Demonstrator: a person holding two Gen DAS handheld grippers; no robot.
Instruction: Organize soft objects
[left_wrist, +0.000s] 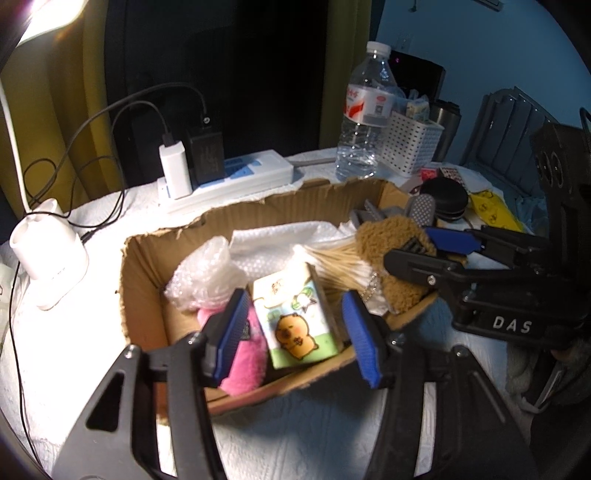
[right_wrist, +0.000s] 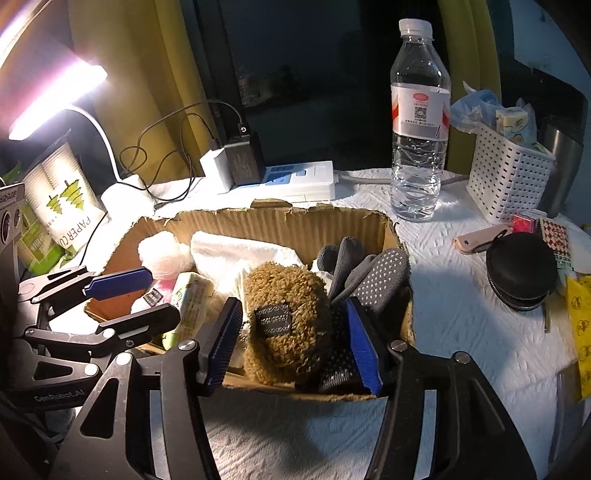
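Observation:
A torn cardboard box (left_wrist: 258, 208) (right_wrist: 295, 221) holds the soft things. My left gripper (left_wrist: 295, 299) (right_wrist: 162, 293) is open at the box's near left, its blue pads either side of a cartoon tissue pack (left_wrist: 299, 325) without pressing it. A pink plush (left_wrist: 247, 365) lies against its left pad. My right gripper (right_wrist: 291, 302) (left_wrist: 408, 245) is open astride a brown fuzzy plush (right_wrist: 284, 332) (left_wrist: 391, 236), with gaps at both pads. Grey dotted gloves (right_wrist: 373, 277) lean against the right pad. Bubble wrap (left_wrist: 207, 269), a white towel (right_wrist: 236, 247) and cotton swabs (left_wrist: 332, 262) also lie inside.
Behind the box stand a water bottle (right_wrist: 419, 122), a power strip (right_wrist: 303, 181) with chargers and cables, and a white basket (right_wrist: 506, 177). A black round case (right_wrist: 521, 269) and a yellow packet (right_wrist: 580, 325) lie to the right. A lit lamp (right_wrist: 55, 99) and its base (left_wrist: 48, 254) are at the left.

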